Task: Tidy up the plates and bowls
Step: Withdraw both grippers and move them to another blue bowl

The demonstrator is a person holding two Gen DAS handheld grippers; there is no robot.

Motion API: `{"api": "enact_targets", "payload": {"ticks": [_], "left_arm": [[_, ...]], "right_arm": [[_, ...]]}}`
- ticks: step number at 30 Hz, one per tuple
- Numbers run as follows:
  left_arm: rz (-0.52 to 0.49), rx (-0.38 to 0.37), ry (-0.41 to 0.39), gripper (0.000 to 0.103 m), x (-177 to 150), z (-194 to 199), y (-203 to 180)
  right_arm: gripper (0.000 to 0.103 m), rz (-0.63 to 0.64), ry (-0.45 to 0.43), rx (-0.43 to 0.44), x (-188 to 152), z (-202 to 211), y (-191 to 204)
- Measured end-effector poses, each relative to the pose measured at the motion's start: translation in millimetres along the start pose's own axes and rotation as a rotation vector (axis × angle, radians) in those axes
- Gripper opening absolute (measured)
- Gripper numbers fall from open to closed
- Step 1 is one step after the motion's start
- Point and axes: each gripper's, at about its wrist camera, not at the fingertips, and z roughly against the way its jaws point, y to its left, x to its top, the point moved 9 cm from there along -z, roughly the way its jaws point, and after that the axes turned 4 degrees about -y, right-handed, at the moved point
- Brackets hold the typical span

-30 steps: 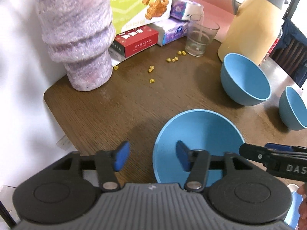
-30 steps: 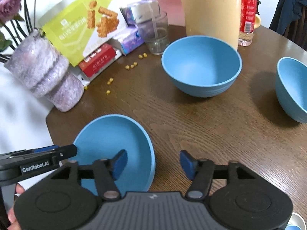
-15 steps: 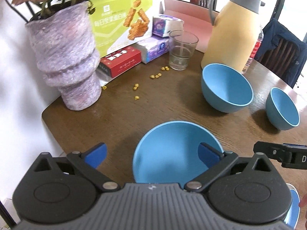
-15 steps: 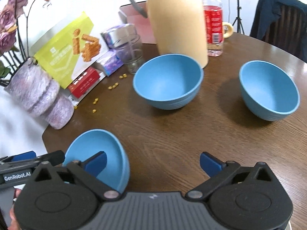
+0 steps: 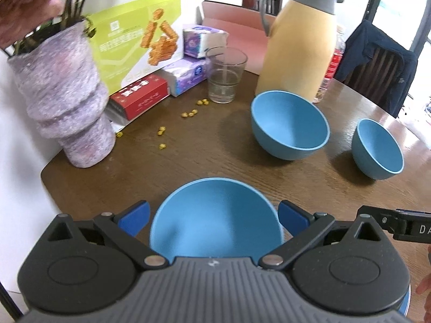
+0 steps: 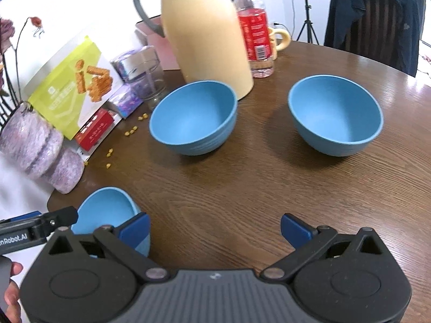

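Standing fully apart, the left hand-held gripper (image 5: 214, 219) brackets the near blue bowl (image 5: 215, 215) at lower centre without touching it. The right hand-held gripper (image 6: 215, 227) also gapes, empty, over bare table (image 6: 215, 188). Two more blue bowls (image 6: 194, 115) (image 6: 335, 114) sit mid-frame, well apart, below the yellow jug (image 6: 204, 32).

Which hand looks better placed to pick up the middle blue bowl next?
Probably right. The open right gripper looks straight at the middle bowl across bare table, while the left gripper frames the near bowl.
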Motion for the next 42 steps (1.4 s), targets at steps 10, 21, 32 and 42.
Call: {"api": "enact_targets", "payload": {"ticks": [10,21,32,42], "left_arm": [[-0.056,-0.075,-0.007,0.103,11.7,3.2,-51.6],[-0.138,-0.142,-0.018,0.103,18.8,6.4,-131.7],[-0.225,-0.182,-0.027,0.103,43.9,2.5,-187.1],[-0.304,-0.229,-0.011,0.103,78.7,-29.5,-218.3]], "right_arm": [[0.103,-0.071,-0.065,-0.050,2.5,29.3,-48.2],[0.103,-0.142,-0.125,-0.118,7.6,63.9,-112.6],[0.103,-0.179,-0.162,-0.177,26.7,86.1,-146.8],[0.103,-0.252,-0.175,-0.261,50.6,77.5,-167.6]]}}
